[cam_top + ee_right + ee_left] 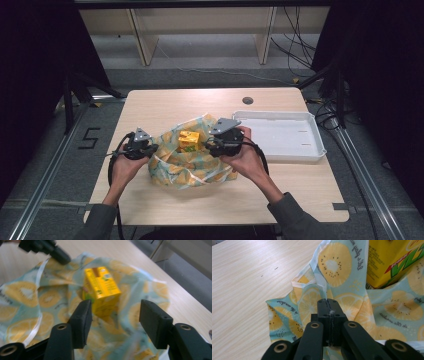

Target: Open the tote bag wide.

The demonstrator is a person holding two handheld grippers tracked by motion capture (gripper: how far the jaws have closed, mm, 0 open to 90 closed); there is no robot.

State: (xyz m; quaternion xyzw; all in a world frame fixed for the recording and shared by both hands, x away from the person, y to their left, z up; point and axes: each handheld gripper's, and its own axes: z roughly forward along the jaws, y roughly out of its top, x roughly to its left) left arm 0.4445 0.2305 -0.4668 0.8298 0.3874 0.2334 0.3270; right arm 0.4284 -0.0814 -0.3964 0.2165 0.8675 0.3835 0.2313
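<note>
the left gripper (pixel 329 305) is clamped on the near rim of the limp, crinkly fruit-print bag (pixel 192 165) lying mid-table, the right gripper (pixel 115 315) gapes empty, and the stiff, likely light yellow carton (pixel 101 291) inside seems best pinched across its flat sides.

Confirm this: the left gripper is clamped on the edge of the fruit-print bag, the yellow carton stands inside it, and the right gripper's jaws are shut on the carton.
Not quite. The right gripper has its jaws open, nothing pressed between them, as the right gripper view shows. The left gripper does clamp the fruit-print bag, with the yellow carton inside.
</note>
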